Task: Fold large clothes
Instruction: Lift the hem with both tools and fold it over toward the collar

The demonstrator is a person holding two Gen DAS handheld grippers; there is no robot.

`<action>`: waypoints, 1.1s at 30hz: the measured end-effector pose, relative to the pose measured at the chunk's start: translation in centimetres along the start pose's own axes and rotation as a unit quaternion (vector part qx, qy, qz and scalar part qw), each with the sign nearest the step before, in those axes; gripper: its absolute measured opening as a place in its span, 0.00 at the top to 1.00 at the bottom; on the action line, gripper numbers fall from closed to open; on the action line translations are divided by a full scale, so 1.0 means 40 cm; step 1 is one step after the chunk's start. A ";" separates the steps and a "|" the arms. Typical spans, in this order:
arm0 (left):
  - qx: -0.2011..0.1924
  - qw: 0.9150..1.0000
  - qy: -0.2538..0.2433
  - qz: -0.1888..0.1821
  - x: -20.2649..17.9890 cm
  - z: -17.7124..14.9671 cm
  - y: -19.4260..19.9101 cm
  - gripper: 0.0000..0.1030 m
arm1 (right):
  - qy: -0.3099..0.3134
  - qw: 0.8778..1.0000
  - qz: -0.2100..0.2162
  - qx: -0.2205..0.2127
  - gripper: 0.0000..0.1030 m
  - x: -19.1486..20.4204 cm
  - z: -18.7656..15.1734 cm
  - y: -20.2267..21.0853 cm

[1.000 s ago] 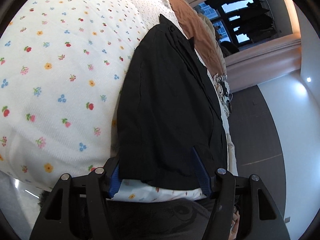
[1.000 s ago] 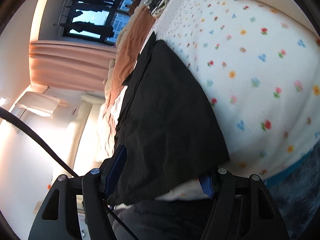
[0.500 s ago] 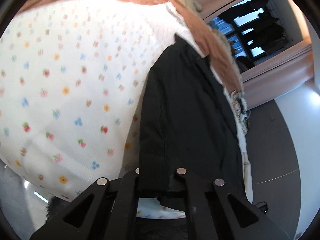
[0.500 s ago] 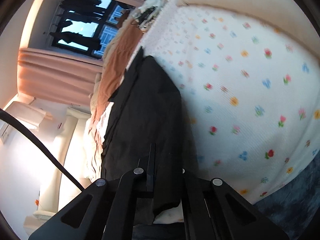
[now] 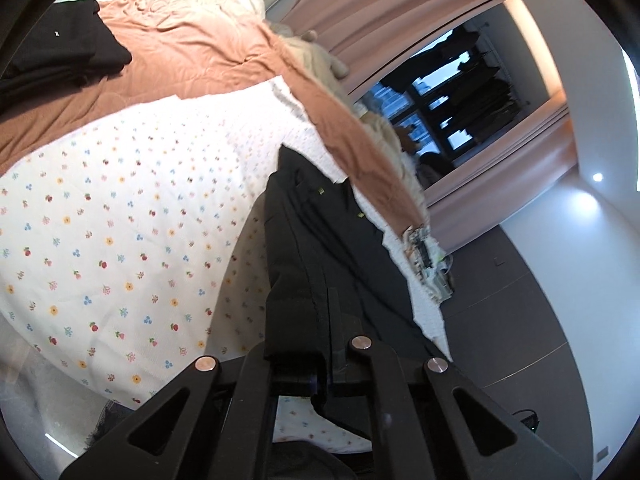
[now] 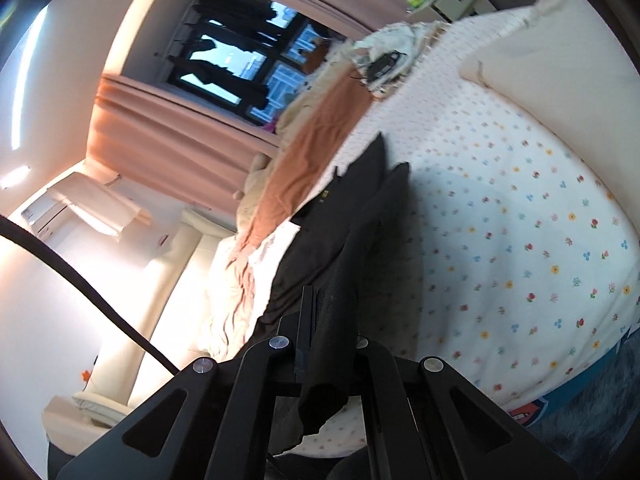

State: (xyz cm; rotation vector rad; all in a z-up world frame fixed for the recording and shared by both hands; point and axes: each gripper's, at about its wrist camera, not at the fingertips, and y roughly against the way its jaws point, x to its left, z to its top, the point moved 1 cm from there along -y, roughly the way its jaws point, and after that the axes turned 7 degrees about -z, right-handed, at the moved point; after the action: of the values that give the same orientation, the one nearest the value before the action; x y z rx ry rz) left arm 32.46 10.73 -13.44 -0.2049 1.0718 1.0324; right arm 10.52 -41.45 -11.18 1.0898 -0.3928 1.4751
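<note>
Fabric is pinched in both tongs. The left gripper (image 5: pixel 326 344) has its two black fingers pressed together on the near edge of a black garment (image 5: pixel 320 240), with the cloth bunched and draped over the left finger. The right gripper (image 6: pixel 320 336) is likewise squeezed tight on the same black garment (image 6: pixel 352 216), a limp corner hanging below its fingers. Both pairs of jaws have just been closing, and the cloth is caught between them.

The garment is dark, matte and thin, running away from the grippers as a long narrow strip with soft lengthwise folds; its near end is raised off the bed while its far end lies on the bedspread (image 5: pixel 120 220). Two small yellowish tags show near that far end. The bedspread is white, finely ribbed and dotted with little red, blue and yellow flowers. Beyond it lies a rumpled, smooth rust-coloured blanket (image 5: pixel 192 52), with a second dark folded garment (image 5: pixel 60 52) resting on it. Pleated pink curtains (image 6: pixel 160 136) frame a dark window.
</note>
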 end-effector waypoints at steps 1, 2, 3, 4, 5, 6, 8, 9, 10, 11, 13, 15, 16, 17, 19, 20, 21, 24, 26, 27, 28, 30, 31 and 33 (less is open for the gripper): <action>-0.003 1.000 -0.001 -0.003 -0.010 0.000 0.009 0.96 | 0.004 1.000 0.003 -0.001 1.00 0.011 -0.006 0.012; -0.006 1.000 -0.002 -0.007 -0.013 -0.004 0.028 0.96 | 0.006 1.000 0.007 -0.003 1.00 0.018 -0.012 0.024; -0.010 1.000 -0.002 -0.012 -0.018 -0.003 0.040 0.96 | 0.009 1.000 0.012 -0.004 1.00 0.020 -0.020 0.042; -0.012 1.000 -0.004 -0.018 -0.022 -0.006 0.057 0.96 | 0.011 1.000 0.017 -0.006 1.00 0.020 -0.015 0.043; -0.016 1.000 -0.006 -0.024 -0.028 -0.006 0.075 0.96 | 0.012 1.000 0.023 -0.007 1.00 0.029 -0.022 0.058; -0.018 0.999 -0.008 -0.028 -0.034 -0.009 0.091 0.96 | 0.009 1.000 0.029 -0.007 1.00 0.027 -0.017 0.049; -0.027 0.999 -0.011 -0.040 -0.048 -0.009 0.130 0.96 | 0.010 0.999 0.045 -0.006 1.00 0.040 -0.031 0.088; -0.031 0.998 -0.010 -0.045 -0.054 -0.010 0.145 0.96 | 0.012 0.999 0.046 -0.007 1.00 0.045 -0.030 0.087; -0.036 0.998 -0.013 -0.051 -0.063 -0.012 0.165 0.96 | 0.018 0.999 0.049 -0.009 1.00 0.053 -0.036 0.098; -0.041 0.997 -0.017 -0.056 -0.075 -0.014 0.186 0.96 | 0.025 0.998 0.054 -0.011 1.00 0.065 -0.039 0.114; -0.049 0.996 -0.027 -0.064 -0.094 -0.018 0.226 0.96 | 0.033 0.997 0.062 -0.017 1.00 0.087 -0.047 0.124; -0.057 0.995 -0.036 -0.074 -0.117 -0.022 0.269 0.96 | 0.044 0.996 0.074 -0.024 1.00 0.109 -0.055 0.139; -0.060 0.994 -0.041 -0.078 -0.121 -0.023 0.288 0.96 | 0.049 0.995 0.081 -0.028 1.00 0.120 -0.057 0.151; -0.064 0.993 -0.048 -0.083 -0.131 -0.025 0.310 0.96 | 0.055 0.994 0.089 -0.030 1.00 0.135 -0.060 0.165; -0.073 0.991 -0.056 -0.092 -0.145 -0.029 0.351 0.96 | 0.066 0.992 0.100 -0.035 1.00 0.154 -0.064 0.185; -0.078 0.991 -0.059 -0.097 -0.150 -0.032 0.370 0.96 | 0.072 0.991 0.104 -0.037 1.00 0.165 -0.067 0.195; -0.082 0.990 -0.063 -0.101 -0.155 -0.035 0.388 0.96 | 0.076 0.991 0.106 -0.039 1.00 0.168 -0.070 0.197; -0.092 0.987 -0.068 -0.109 -0.162 -0.046 0.433 0.96 | 0.087 0.989 0.115 -0.045 1.00 0.181 -0.075 0.218; -0.095 0.986 -0.071 -0.113 -0.161 -0.054 0.457 0.96 | 0.090 0.988 0.117 -0.045 1.00 0.178 -0.082 0.217; -0.095 0.986 -0.072 -0.115 -0.158 -0.056 0.464 0.96 | 0.091 0.988 0.116 -0.045 1.00 0.170 -0.087 0.208; -0.095 0.986 -0.074 -0.116 -0.155 -0.058 0.469 0.96 | 0.093 0.988 0.115 -0.044 1.00 0.167 -0.089 0.212; -0.093 0.987 -0.069 -0.116 -0.141 -0.057 0.469 0.96 | 0.095 0.988 0.112 -0.042 1.00 0.156 -0.088 0.183; -0.092 0.987 -0.063 -0.115 -0.131 -0.054 0.465 0.96 | 0.096 0.989 0.108 -0.041 1.00 0.154 -0.085 0.176; -0.093 0.988 -0.056 -0.110 -0.116 -0.047 0.455 0.96 | 0.097 0.990 0.098 -0.034 1.00 0.151 -0.066 0.150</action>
State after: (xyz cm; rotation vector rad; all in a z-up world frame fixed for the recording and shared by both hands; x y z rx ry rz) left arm 16.76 16.71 -4.86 -0.4020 0.8310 0.9316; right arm 4.86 -37.31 -5.68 0.8648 -0.4185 1.7126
